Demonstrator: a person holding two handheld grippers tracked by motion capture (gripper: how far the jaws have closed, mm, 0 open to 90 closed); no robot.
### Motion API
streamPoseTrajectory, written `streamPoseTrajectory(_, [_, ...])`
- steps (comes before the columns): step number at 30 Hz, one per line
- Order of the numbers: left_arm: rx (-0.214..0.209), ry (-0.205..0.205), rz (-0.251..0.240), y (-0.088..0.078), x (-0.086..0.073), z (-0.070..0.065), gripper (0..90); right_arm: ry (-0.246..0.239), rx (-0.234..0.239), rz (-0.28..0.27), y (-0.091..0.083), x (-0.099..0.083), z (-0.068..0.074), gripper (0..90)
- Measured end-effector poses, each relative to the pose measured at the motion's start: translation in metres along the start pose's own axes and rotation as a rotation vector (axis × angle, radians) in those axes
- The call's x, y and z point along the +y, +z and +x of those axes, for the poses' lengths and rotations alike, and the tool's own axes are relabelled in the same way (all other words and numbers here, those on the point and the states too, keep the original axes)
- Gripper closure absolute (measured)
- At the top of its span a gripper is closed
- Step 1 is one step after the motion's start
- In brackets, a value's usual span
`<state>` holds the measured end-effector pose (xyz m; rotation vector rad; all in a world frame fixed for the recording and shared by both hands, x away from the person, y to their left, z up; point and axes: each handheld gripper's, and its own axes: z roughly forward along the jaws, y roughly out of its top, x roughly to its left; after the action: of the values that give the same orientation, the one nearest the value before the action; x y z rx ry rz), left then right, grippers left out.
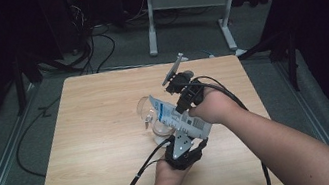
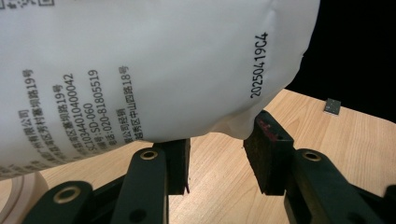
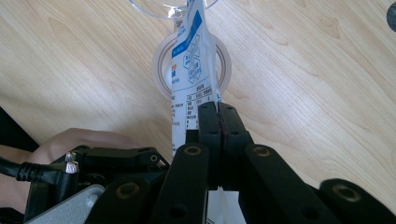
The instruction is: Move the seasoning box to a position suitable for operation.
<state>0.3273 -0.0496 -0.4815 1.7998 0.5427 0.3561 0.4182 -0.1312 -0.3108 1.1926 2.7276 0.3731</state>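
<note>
The right claw (image 3: 218,109) is clamped flat on the edge of a white pouch (image 1: 175,116) tilted over a clear glass (image 1: 147,109) on the surface (image 1: 96,149), the left claw (image 2: 215,156) half-open propping its bottom, so pouring looks underway, not finished.

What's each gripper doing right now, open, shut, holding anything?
Left gripper: jaws part open, the white pouch resting on their tips, not pinched.
Right gripper: shut on the pouch's edge.
</note>
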Motion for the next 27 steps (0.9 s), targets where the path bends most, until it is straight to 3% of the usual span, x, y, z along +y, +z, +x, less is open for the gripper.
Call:
streamPoseTrajectory(19, [0.004,-0.003,-0.008,-0.0006,0.0015,-0.0001,62.5,0.009,0.004,-0.003,-0.0009,0.0013,0.0018,90.0])
streamPoseTrajectory(27, [0.007,-0.004,-0.007,-0.0008,0.0012,0.001,62.5,-0.011,0.004,-0.009,0.0004,0.0029,0.0014,90.0])
